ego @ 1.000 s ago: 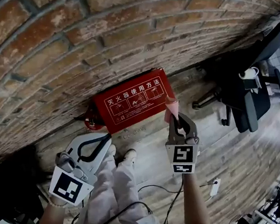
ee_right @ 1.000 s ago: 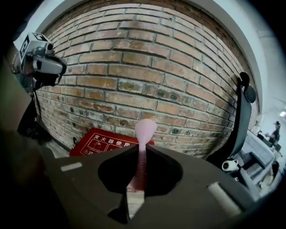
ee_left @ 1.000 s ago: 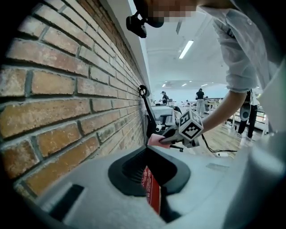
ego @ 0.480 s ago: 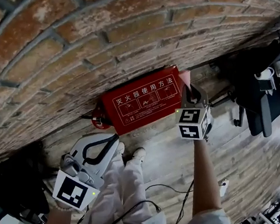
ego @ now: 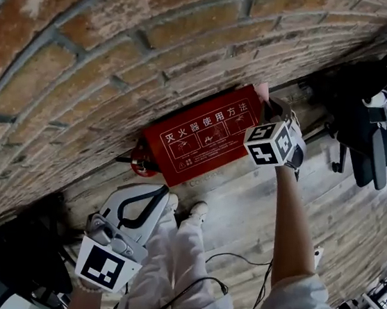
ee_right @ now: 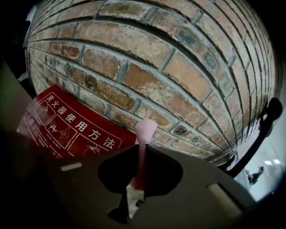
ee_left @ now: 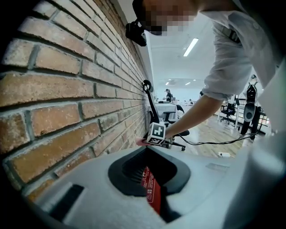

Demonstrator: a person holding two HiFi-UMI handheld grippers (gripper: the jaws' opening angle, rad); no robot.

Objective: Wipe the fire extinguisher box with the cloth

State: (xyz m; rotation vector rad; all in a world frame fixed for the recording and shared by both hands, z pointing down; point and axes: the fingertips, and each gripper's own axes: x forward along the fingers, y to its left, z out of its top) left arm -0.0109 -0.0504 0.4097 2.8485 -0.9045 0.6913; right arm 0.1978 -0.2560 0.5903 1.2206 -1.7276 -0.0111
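Observation:
The red fire extinguisher box (ego: 203,134) with white print stands against the brick wall. My right gripper (ego: 266,105) is shut on a pink cloth (ego: 261,90) and holds it at the box's right end, close to the wall. In the right gripper view the cloth (ee_right: 145,129) sticks up from between the jaws, with the box (ee_right: 67,129) to its left. My left gripper (ego: 159,194) hangs low, well short of the box, shut with nothing in it. Through its jaw opening a strip of the box (ee_left: 152,190) shows.
The brick wall (ego: 123,44) fills the upper left. A red round fitting (ego: 140,163) sits at the box's left end. A black office chair (ego: 364,129) stands at the right on the wood floor (ego: 242,212). A cable (ego: 236,260) trails beside the person's legs.
My right gripper has carried the pink cloth up and toward the wall, to the box's right end. The left gripper has barely moved.

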